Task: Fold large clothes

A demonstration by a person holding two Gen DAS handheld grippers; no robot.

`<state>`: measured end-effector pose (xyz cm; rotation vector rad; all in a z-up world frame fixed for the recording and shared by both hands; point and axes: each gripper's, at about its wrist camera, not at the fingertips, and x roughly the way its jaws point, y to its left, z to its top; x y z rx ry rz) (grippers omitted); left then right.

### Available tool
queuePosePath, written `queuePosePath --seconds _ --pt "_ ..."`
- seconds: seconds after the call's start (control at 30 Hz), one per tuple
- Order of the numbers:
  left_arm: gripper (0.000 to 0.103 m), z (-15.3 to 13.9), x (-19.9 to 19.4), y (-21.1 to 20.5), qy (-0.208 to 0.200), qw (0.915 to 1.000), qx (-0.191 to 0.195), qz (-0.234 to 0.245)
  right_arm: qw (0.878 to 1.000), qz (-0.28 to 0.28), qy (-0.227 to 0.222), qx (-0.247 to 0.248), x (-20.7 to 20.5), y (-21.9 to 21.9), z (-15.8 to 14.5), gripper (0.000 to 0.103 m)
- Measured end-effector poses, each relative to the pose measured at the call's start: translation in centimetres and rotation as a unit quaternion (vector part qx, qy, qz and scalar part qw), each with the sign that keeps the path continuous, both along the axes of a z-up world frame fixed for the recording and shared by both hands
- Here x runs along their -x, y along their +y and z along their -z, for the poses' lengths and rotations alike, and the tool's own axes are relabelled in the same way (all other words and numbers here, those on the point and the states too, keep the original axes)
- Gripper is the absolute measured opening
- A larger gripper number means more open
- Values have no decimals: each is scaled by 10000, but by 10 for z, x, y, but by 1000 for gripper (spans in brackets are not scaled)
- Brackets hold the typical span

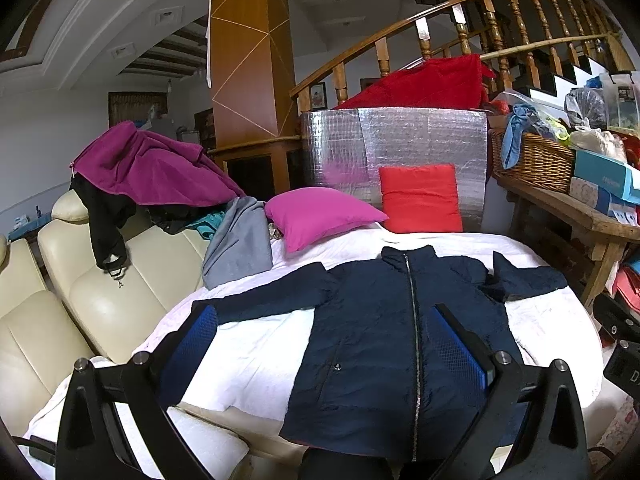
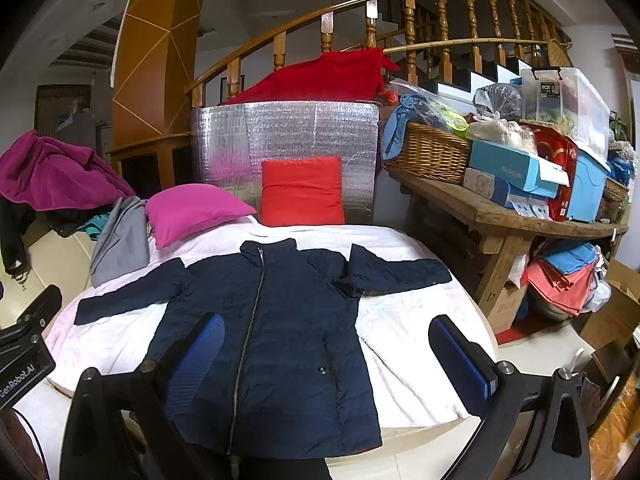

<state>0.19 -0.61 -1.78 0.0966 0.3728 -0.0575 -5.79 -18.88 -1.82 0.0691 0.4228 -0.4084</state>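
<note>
At the right of the right wrist view, a clear plastic box [image 2: 568, 100] carries a black label reading "ROX". Below it, a light blue carton [image 2: 516, 172] on the wooden worktop [image 2: 500, 216] reads "FASHION". At the left edge, the other hand-held gripper [image 2: 24, 356] shows "GenRobot.AI".

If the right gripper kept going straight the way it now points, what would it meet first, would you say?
Most likely the dark navy zip-front jacket spread flat on the white bed cover. The open right gripper aims at its right half, near the pocket snap, though depth is hard to judge here.
</note>
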Motion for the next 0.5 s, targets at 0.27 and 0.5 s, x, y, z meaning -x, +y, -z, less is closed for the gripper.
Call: queuePosePath --seconds 0.27,0.5 --pt "103 1 0 -2 -17 10000 -23 -12 10000 1 7 6 0 0 0 103" --pt "103 -1 0 -2 -31 10000 -45 -7 10000 0 9 8 1 0 0 103"
